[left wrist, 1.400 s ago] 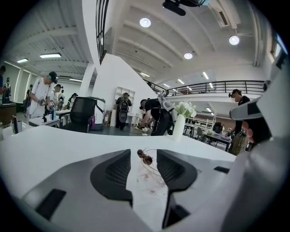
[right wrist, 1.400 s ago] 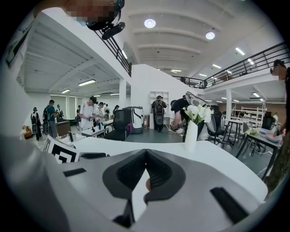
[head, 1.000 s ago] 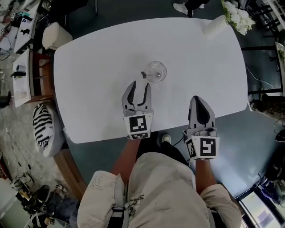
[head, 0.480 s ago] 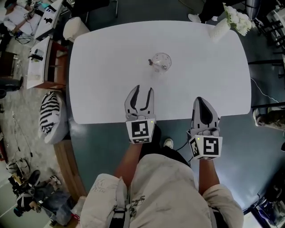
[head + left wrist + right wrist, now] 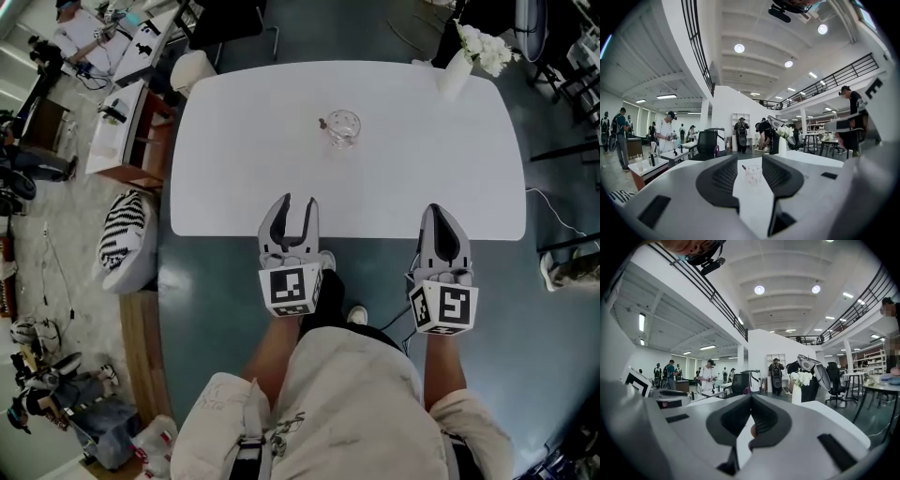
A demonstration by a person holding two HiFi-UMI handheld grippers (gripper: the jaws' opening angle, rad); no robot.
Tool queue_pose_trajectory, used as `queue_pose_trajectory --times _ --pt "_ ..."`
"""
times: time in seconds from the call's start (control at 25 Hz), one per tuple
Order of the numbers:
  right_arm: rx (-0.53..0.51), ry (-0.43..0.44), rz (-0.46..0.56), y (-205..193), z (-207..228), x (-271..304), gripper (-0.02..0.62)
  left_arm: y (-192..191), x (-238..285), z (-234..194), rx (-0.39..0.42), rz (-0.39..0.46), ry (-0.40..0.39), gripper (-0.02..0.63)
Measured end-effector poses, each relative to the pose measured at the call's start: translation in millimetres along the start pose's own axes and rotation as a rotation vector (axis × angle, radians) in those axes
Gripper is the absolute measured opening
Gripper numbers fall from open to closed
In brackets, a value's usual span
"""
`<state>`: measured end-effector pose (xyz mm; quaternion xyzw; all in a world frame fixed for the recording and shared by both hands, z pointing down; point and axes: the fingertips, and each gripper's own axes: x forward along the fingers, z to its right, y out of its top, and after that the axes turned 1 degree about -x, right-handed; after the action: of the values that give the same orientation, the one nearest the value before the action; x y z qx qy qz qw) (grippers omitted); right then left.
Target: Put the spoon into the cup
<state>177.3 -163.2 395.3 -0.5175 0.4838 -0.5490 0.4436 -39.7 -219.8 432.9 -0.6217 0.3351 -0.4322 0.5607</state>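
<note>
Framing the cup (image 5: 753,174) and spoon (image 5: 744,167) at 12 o'clock, the left gripper (image 5: 298,201) is hovering with jaws parted and empty, while the right gripper (image 5: 439,211), pinched closed, is facing a vase (image 5: 796,393).

No words, numbers or brand names can be read anywhere. The only printed signs are black-and-white square marker patterns, one on the white cube (image 5: 289,290) of the left gripper (image 5: 298,202), one on the white cube (image 5: 444,308) of the right gripper (image 5: 438,210)
</note>
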Motion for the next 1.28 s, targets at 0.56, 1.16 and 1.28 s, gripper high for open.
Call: queue_pose_trajectory --times 0.56,1.16,1.28 --pt "-0.018 0.042 0.127 36 -4 -56 -0.012 66 -91 17 0.032 0.145 0.062 0.008" --pt "-0.043 0.064 0.158 47 -12 -77 -0.012 85 -123 27 0.029 0.202 0.07 0.008" --pt "-0.046 0.065 0.16 48 -12 -82 -0.012 87 -128 30 0.028 0.206 0.068 0.008"
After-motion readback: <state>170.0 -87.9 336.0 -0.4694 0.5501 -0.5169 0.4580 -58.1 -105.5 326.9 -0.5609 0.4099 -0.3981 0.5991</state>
